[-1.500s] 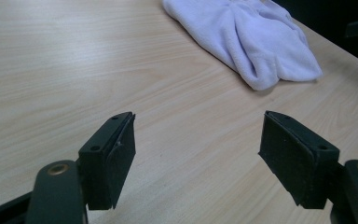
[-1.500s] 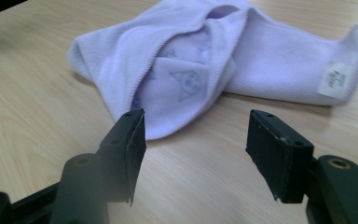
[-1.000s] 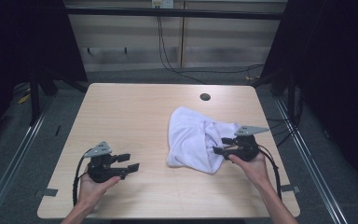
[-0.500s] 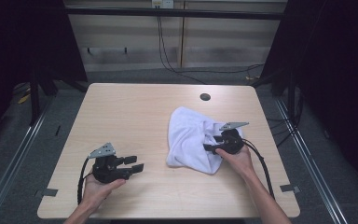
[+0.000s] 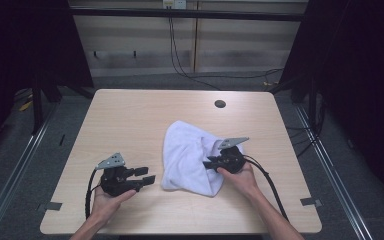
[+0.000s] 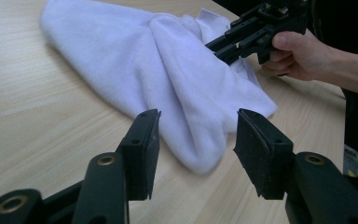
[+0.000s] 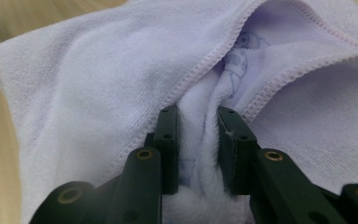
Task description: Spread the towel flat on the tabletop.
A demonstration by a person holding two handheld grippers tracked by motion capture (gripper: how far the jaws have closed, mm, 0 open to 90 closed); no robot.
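Note:
A white towel (image 5: 187, 155) lies crumpled on the wooden table (image 5: 130, 125), right of centre. My right gripper (image 5: 211, 162) is at the towel's right side, shut on a bunched fold of the cloth (image 7: 200, 140) that is pinched between its two jaws. The stitched hem (image 7: 214, 60) runs up and away from the jaws. My left gripper (image 5: 147, 176) rests low on the table just left of the towel, open, nothing between its pads (image 6: 145, 144). The towel's near corner (image 6: 200, 158) lies just beyond the left jaws, and the right gripper (image 6: 223, 44) shows farther off.
A dark round hole (image 5: 220, 104) sits near the table's far edge. Black cables trail from both grippers toward the front edge. Grey tape marks (image 5: 53, 205) lie on the front corners. Bare tabletop spreads to the left and back.
My right gripper has slid left onto the towel and closed on a fold. My left gripper has shifted a little right, toward the towel's near corner.

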